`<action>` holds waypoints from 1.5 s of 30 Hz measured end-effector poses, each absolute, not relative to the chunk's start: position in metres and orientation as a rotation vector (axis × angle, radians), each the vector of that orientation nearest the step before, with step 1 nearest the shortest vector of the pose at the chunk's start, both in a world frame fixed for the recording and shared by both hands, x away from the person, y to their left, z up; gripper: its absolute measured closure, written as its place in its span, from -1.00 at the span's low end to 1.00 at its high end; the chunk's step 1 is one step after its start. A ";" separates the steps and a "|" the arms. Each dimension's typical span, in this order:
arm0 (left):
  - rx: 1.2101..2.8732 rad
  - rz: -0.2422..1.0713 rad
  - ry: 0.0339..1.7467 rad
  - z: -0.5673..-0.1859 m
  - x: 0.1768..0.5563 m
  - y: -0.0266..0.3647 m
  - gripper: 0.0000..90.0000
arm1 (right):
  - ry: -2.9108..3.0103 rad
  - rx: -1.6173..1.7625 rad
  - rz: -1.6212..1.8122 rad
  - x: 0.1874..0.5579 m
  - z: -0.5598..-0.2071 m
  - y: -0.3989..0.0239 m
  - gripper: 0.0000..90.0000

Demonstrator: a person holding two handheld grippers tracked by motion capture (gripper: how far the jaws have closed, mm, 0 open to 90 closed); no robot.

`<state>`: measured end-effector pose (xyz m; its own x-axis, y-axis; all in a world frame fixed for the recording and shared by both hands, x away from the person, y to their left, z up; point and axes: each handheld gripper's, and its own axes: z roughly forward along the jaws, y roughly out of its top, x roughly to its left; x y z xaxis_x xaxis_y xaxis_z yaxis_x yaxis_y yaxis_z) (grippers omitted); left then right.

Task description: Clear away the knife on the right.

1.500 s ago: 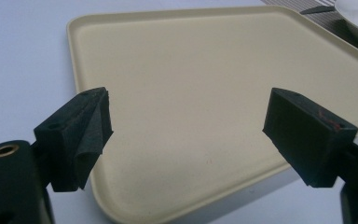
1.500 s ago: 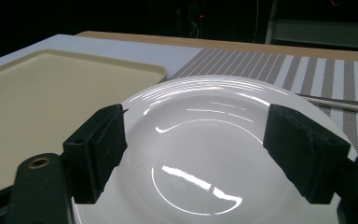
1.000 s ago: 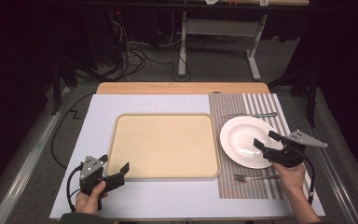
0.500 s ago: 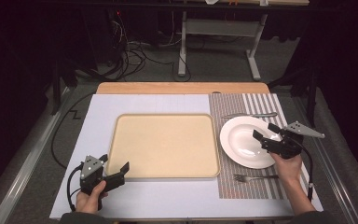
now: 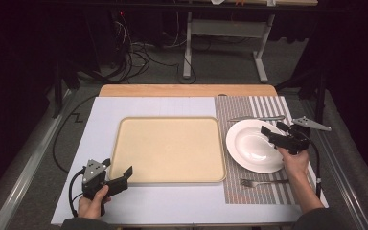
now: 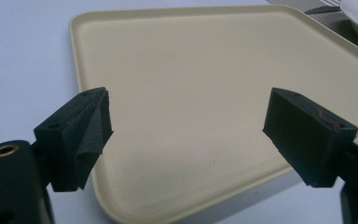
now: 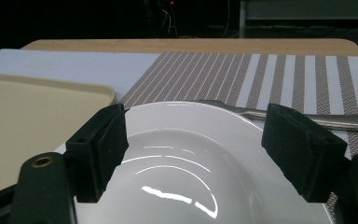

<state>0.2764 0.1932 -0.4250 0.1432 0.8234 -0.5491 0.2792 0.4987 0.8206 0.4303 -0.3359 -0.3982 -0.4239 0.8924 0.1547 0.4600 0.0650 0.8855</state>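
A white plate (image 5: pixel 251 146) (image 7: pixel 191 158) lies on a striped placemat (image 5: pixel 268 191) at the right. My right gripper (image 5: pixel 274 133) (image 7: pixel 196 154) is open over the plate's right rim, with nothing between its jaws. A beige tray (image 5: pixel 167 151) (image 6: pixel 205 93) sits in the middle of the table. My left gripper (image 5: pixel 120 178) (image 6: pixel 186 135) is open at the tray's near left corner, holding nothing. A knife (image 5: pixel 258 118) (image 7: pixel 335 120) lies beyond the plate. A fork (image 5: pixel 263 182) lies in front of the plate.
A white sheet (image 5: pixel 100 120) covers the table, with a wooden strip (image 5: pixel 187 90) along the far edge. Cables and a metal stand's legs (image 5: pixel 220 48) occupy the dark floor beyond. A rail (image 5: pixel 24 167) runs along the left side.
My right gripper has moved away from me along the plate's right side, from its near right rim to beside its far right rim. The left gripper has stayed put.
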 end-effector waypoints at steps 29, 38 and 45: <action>1.006 0.526 1.445 -0.426 0.279 0.195 -0.65 | 2.191 1.510 0.917 0.515 -0.381 -0.359 -0.29; 1.007 0.538 1.449 -0.426 0.279 0.195 -0.65 | 2.248 1.496 0.791 0.535 -0.379 -0.355 -0.15; 1.004 0.548 1.451 -0.426 0.278 0.194 -0.65 | 2.310 1.498 0.699 0.554 -0.382 -0.349 -0.09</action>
